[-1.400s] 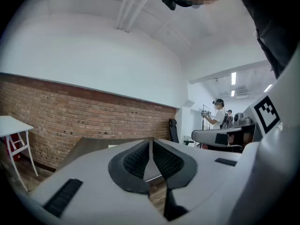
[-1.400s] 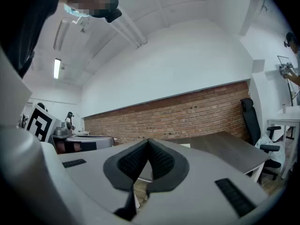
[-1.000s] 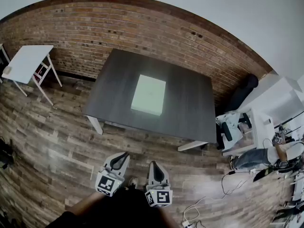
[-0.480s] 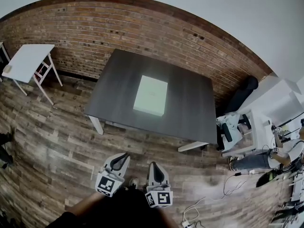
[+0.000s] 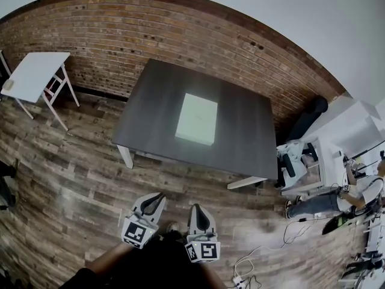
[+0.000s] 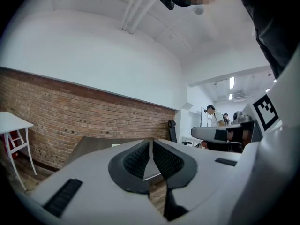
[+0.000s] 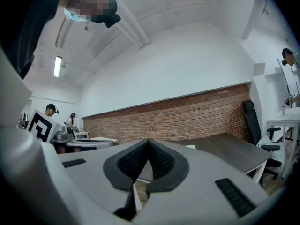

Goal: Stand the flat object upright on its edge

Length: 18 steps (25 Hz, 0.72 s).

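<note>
Head view: The flat object [image 5: 197, 119], a pale rectangular slab, is seen lying flat on its broad face near the middle of the dark tabletop [image 5: 150, 110]. The tabletop stands before a brick wall [image 5: 120, 35], with a small white table [image 5: 33, 74] off to the left. The left tongs [image 5: 157, 197] and right tongs [image 5: 197, 209] are held side by side over the wooden floor [image 5: 72, 173], well apart from the tabletop and the slab. Nothing is touched.

Left gripper view: The jaws are seen pressed together, tips meeting, with nothing between them. The tabletop is visible beyond them, edge-on; only a pale sliver of the slab can be made out on it.

Right gripper view: The jaws are likewise closed on each other and empty. The tabletop and a pale sliver of the slab are seen beyond, with an office chair [image 7: 251, 114] at the right.

Progress, as judged: nothing of the task is done. The slab is not yet reached, gripped or raised. Left to do: the approach to the tabletop, the opening of the jaws, the tipping of the slab onto one edge, and a release that leaves it standing.
</note>
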### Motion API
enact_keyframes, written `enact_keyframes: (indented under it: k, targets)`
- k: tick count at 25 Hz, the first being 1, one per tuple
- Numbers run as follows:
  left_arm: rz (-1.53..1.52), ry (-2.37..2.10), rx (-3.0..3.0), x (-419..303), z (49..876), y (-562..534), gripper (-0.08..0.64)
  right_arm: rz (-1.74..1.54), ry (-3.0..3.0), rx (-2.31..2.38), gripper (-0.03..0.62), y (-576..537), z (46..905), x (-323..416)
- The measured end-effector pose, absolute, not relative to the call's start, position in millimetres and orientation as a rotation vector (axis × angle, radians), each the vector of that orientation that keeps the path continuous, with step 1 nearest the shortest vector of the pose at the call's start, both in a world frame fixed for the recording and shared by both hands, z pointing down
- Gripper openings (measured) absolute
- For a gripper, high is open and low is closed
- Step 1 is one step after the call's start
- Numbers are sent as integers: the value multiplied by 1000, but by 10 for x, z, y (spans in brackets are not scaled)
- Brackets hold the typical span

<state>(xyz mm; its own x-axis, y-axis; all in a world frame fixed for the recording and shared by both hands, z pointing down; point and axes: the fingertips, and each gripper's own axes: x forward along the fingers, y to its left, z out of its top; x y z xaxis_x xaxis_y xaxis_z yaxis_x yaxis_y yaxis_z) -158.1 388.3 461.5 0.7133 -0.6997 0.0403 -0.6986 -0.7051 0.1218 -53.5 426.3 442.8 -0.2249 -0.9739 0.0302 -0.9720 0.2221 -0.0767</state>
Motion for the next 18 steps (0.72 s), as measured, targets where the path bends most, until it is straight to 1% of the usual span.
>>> enact_keyframes:
  k: [10, 18]
  targets:
    - [-29, -1101, 2789, -1757, 4770, 3836, 49, -96, 2422, -1982, 25, 4195, 4494, -729]
    - [-30, -1106, 2794, -1568, 4834, 3543, 49, -87, 2443, -1961, 25, 3868, 4538, -586]
